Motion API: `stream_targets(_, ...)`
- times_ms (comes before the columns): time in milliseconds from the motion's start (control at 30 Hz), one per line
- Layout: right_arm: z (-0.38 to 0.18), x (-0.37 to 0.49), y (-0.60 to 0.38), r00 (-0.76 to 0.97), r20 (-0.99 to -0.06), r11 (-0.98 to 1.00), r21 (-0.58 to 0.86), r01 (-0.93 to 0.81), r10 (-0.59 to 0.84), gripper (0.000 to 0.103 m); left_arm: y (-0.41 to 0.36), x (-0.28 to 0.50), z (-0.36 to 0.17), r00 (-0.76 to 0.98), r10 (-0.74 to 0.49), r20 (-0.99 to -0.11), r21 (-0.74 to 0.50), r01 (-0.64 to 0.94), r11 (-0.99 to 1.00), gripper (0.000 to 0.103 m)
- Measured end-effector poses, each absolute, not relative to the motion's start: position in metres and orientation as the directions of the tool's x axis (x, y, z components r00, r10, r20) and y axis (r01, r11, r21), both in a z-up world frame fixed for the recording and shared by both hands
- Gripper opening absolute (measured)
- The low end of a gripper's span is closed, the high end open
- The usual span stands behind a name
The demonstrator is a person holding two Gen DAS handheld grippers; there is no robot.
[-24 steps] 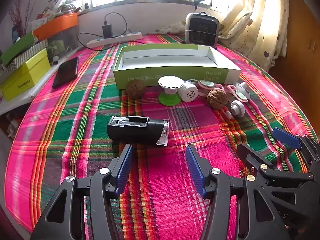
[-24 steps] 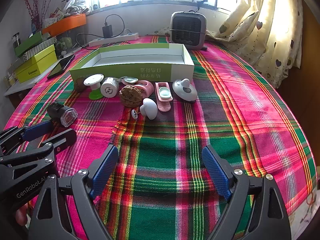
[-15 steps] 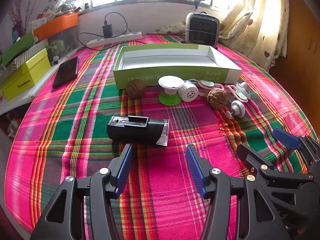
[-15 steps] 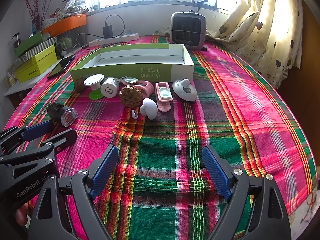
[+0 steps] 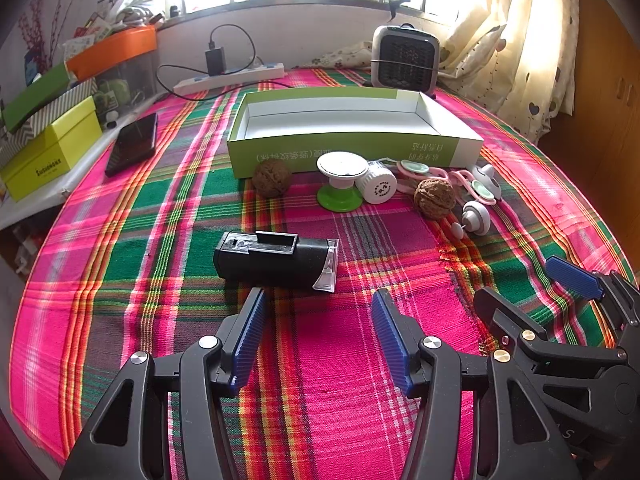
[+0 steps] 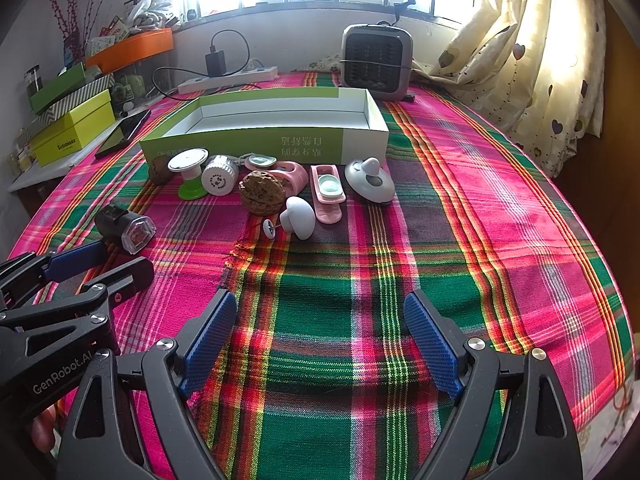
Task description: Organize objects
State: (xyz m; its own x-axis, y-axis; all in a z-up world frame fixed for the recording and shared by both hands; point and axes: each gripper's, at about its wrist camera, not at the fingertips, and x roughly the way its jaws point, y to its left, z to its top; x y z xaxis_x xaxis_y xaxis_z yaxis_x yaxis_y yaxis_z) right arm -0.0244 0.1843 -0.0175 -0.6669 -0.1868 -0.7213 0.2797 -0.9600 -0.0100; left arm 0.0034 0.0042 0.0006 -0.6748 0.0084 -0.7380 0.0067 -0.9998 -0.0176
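Your left gripper [image 5: 318, 300] stands released, its blue pads spread with only plaid cloth [image 5: 320, 380] between them. Just ahead of its left pad lies the black flashlight [image 5: 276, 260] on its side, clear lens end pointing right; the pad's tip sits almost at the flashlight's near edge, though you cannot tell whether they touch. Your right gripper [image 6: 320, 304] is likewise spread wide and holds nothing, with bare cloth under it.

Farther out, a row of small things lies along the near wall of the open green box [image 5: 352, 152]: a walnut [image 5: 272, 178], a white-topped green stand [image 5: 342, 184], a white cap [image 5: 378, 188], a second walnut [image 5: 435, 199], pink clips [image 5: 468, 184] and a white mushroom-shaped knob [image 5: 476, 218]. The box's inside shows white.

From the right wrist, the first walnut [image 6: 159, 171] is half hidden behind the stand, and the flashlight [image 6: 126, 230] is seen lens-first, so its body is foreshortened. That view shows a round grey-white piece [image 6: 370, 180] plainly, beside the pink clips [image 6: 328, 192]; in the left view it is squeezed small. Each camera catches the other gripper at its frame edge, cut off. A heater [image 6: 376, 62] stands behind the box.
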Motion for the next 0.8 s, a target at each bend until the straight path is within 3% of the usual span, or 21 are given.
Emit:
stream_targets(533,-0.0167,-0.0237,0.1842,-0.668,-0.720,-0.959,-0.010,0.283,-0.189,0.086,0.0003,-0.0010,-0.0011,-0.671,0.024,-0.741,-0.025,-0.008,-1.000,0.054)
stream_targets(800,-0.0173,-0.0224,0.1859,-0.667,-0.717,-0.953,-0.011,0.304,-0.204,0.086,-0.0044,0.0017,0.0003,-0.660,0.099,-0.745,-0.034,-0.111,-0.993,0.055)
